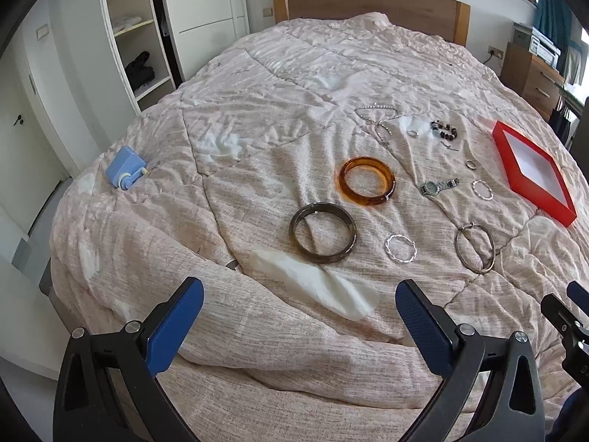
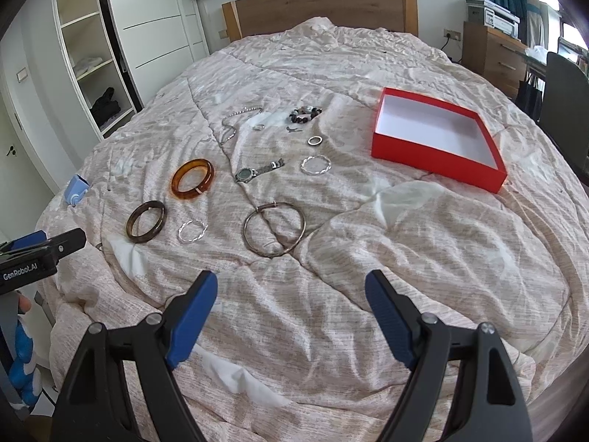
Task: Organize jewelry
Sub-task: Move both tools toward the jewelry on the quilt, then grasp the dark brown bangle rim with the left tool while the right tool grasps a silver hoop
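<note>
Jewelry lies spread on the bed quilt. An amber bangle [image 1: 367, 181] [image 2: 192, 178], a dark bangle [image 1: 322, 237] [image 2: 145, 221], a large metal hoop [image 1: 474, 251] [image 2: 274, 229], a twisted silver ring [image 1: 400, 248] [image 2: 192, 230], a watch [image 1: 437, 185] [image 2: 257, 171], a bead bracelet [image 1: 444, 129] [image 2: 305, 113] and a chain [image 1: 379, 118] [image 2: 235, 119] show. An open red box [image 1: 533, 173] [image 2: 438, 140] sits at the right, empty. My left gripper [image 1: 298, 294] and right gripper [image 2: 291, 283] are open and empty, hovering at the near end of the bed.
A small blue device [image 1: 125, 171] [image 2: 76, 190] lies at the bed's left edge. A white wardrobe [image 1: 147, 33] stands left, a wooden headboard [image 2: 324, 7] behind, a wooden dresser [image 2: 493, 55] and a dark chair [image 2: 567, 95] at the right.
</note>
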Tool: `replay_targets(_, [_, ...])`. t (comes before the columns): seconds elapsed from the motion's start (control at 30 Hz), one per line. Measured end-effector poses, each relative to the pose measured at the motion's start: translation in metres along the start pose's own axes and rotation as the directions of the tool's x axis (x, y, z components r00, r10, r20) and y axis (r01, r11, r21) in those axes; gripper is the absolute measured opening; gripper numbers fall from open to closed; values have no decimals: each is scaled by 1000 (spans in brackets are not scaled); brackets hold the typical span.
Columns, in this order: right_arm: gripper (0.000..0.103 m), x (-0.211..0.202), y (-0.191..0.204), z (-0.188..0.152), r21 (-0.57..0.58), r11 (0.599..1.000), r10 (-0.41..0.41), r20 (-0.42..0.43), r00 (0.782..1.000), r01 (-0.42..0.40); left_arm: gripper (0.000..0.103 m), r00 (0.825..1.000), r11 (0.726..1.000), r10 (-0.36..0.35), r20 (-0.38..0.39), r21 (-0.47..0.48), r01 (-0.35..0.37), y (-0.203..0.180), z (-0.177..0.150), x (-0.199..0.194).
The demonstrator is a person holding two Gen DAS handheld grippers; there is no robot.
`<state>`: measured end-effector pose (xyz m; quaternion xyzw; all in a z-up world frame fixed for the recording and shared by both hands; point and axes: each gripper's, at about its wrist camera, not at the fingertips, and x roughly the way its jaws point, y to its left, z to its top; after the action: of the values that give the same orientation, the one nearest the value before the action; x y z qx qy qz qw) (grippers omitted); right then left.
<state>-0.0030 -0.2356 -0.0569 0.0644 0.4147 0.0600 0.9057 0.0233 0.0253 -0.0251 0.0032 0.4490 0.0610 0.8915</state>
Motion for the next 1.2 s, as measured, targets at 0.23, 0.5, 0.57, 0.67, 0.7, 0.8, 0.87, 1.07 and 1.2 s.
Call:
replay_targets(0.23, [82, 6, 5, 1, -20, 1000, 16, -21, 1000, -17, 102, 1000, 1000, -1, -26, -14, 1, 6, 1, 10])
replay_targets(0.5, [81, 11, 10, 2, -34, 999, 32, -36, 999, -33, 102, 1000, 999, 7, -29, -31, -8, 12, 5, 18])
replay_targets(0.57, [81, 14, 11, 3, -34, 999, 36, -43, 998, -38, 102, 999, 1000, 4, -32, -31, -5, 14, 7, 21])
replay_targets(0.67, [81, 16, 14, 4, -36, 998, 43, -49, 998, -44, 101, 999, 999, 5, -37, -38, -6, 19, 10, 24])
replay_targets(0.7, [81, 17, 14, 4, -36, 998, 44, -49, 998, -46, 101, 999, 999, 4, -38, -39, -6, 21, 12, 25])
replay_targets(0.8, [81, 18, 16, 7, -39, 998, 52, -51, 997, -54, 101, 1000, 999, 13, -28, -32, -13, 25, 20, 25])
replay_targets(0.87, [81, 19, 18, 9, -39, 997, 60, -51, 997, -62, 101, 1000, 999, 19, -19, -25, -20, 28, 26, 24])
replay_targets(1.07, [81, 21, 21, 18, -37, 996, 83, -49, 995, -85, 101, 999, 999, 32, -8, -31, -32, 40, 40, 30])
replay_targets(1.2, [81, 25, 21, 21, -30, 996, 83, -58, 995, -85, 100, 999, 999, 30, -28, -38, -31, 41, 39, 38])
